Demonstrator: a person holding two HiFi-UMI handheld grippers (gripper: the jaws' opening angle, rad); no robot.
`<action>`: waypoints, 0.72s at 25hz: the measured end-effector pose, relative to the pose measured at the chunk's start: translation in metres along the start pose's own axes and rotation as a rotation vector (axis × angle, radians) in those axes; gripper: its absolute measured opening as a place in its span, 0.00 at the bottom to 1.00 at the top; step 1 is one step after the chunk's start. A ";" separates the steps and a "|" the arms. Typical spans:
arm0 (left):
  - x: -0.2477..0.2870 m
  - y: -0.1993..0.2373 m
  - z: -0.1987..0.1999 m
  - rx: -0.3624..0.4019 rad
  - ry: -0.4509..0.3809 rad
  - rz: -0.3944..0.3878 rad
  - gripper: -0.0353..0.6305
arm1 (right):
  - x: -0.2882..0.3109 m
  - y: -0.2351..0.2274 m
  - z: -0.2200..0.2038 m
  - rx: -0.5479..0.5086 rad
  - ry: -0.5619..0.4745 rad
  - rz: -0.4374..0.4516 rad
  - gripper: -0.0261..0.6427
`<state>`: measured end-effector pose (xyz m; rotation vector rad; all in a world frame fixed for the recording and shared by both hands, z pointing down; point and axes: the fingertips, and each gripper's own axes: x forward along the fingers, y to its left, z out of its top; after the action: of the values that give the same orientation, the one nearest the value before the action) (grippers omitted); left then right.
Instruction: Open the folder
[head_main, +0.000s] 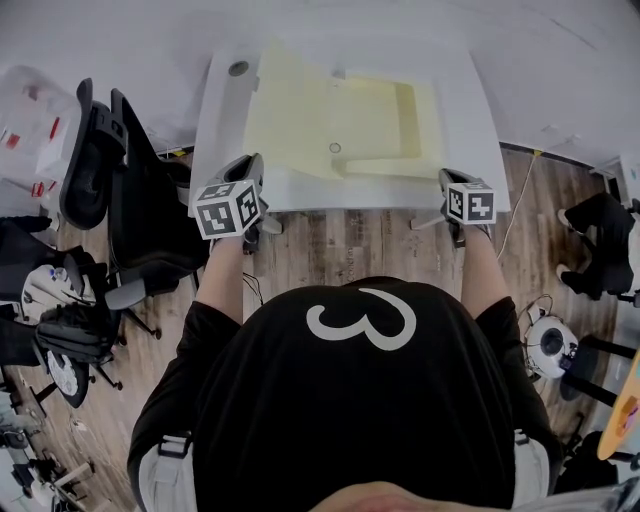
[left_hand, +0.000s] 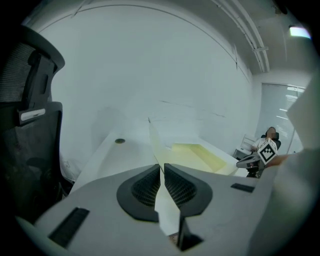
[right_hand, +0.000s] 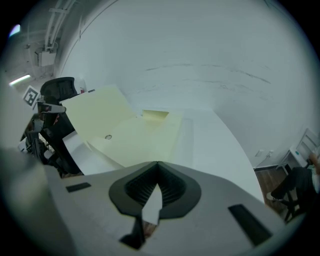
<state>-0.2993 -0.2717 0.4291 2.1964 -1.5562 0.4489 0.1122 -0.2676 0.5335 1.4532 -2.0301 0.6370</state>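
Note:
A pale yellow folder (head_main: 385, 120) lies open on the white table (head_main: 480, 150). Its left cover (head_main: 295, 110) is lifted off the table and slopes toward the near left edge. My left gripper (head_main: 252, 168) is at that edge, shut on the cover's near corner. In the left gripper view the cover (left_hand: 153, 142) runs edge-on into my left gripper (left_hand: 161, 167). My right gripper (head_main: 446, 180) hovers at the table's near right edge, shut and holding nothing. In the right gripper view my right gripper (right_hand: 157, 167) points at the folder's lower sheet (right_hand: 145, 137), with the raised cover (right_hand: 100, 112) to its left.
A round cable hole (head_main: 238, 68) sits in the table's far left corner. Black office chairs (head_main: 110, 170) stand left of the table. More chairs and cables are on the wood floor at the right (head_main: 600, 240). A person sits far off (left_hand: 270, 134).

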 end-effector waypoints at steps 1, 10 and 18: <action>0.001 0.006 -0.003 -0.013 0.005 0.007 0.09 | 0.000 0.000 0.000 0.003 0.000 0.002 0.07; 0.011 0.040 -0.032 -0.136 0.042 0.039 0.10 | -0.001 0.000 -0.001 -0.007 0.002 0.005 0.07; 0.020 0.058 -0.046 -0.191 0.044 0.060 0.12 | -0.001 0.001 -0.002 0.100 -0.053 0.038 0.07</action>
<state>-0.3484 -0.2819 0.4865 1.9884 -1.5762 0.3479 0.1116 -0.2654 0.5345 1.5065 -2.0977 0.7321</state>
